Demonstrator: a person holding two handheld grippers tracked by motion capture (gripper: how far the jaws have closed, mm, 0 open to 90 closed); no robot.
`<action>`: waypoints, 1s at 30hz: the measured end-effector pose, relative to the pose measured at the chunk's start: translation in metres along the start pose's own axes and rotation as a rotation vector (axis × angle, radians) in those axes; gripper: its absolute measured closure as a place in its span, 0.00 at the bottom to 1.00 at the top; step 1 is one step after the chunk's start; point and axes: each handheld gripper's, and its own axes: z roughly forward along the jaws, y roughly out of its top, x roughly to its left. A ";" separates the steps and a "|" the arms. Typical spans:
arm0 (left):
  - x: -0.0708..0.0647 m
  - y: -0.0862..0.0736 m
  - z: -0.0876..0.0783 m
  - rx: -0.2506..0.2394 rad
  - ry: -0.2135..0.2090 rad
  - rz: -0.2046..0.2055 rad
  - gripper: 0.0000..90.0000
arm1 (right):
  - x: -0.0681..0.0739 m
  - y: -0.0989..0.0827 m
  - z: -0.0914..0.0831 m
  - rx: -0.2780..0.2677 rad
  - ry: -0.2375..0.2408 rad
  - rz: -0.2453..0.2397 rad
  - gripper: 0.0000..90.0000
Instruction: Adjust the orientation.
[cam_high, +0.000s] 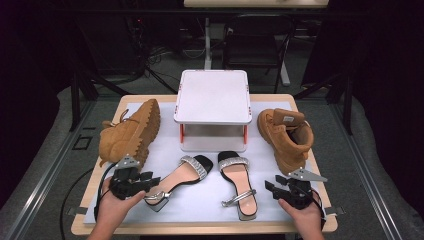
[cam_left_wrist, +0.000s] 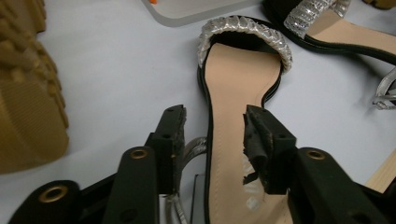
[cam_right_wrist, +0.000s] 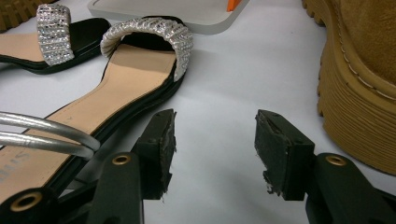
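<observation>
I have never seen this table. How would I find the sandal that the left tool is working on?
Start at the white two-level stand at the back middle of the table. In front of it lie two black sandals with glittery silver toe straps. Take the left sandal, whose heel sits between the open jaws of the left tool; it lies slanted, toe pointing up and right, while the other sandal lies nearly straight.

Each bare hand carries a black 2-jaw tool: the left tool and right tool have worn, frayed black pads, brass-ringed screw holes, a grey 3-cornered top plate and a trailing black cable.
</observation>
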 end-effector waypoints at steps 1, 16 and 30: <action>-0.003 0.004 0.002 0.012 0.007 0.016 0.59 | 0.000 0.000 0.000 0.000 0.000 0.001 0.53; -0.025 0.019 0.043 0.193 0.048 0.111 0.37 | 0.000 0.000 0.000 0.002 0.003 0.001 0.53; -0.031 0.021 0.064 0.316 0.076 0.152 0.47 | 0.001 0.000 -0.001 -0.004 0.005 -0.003 0.53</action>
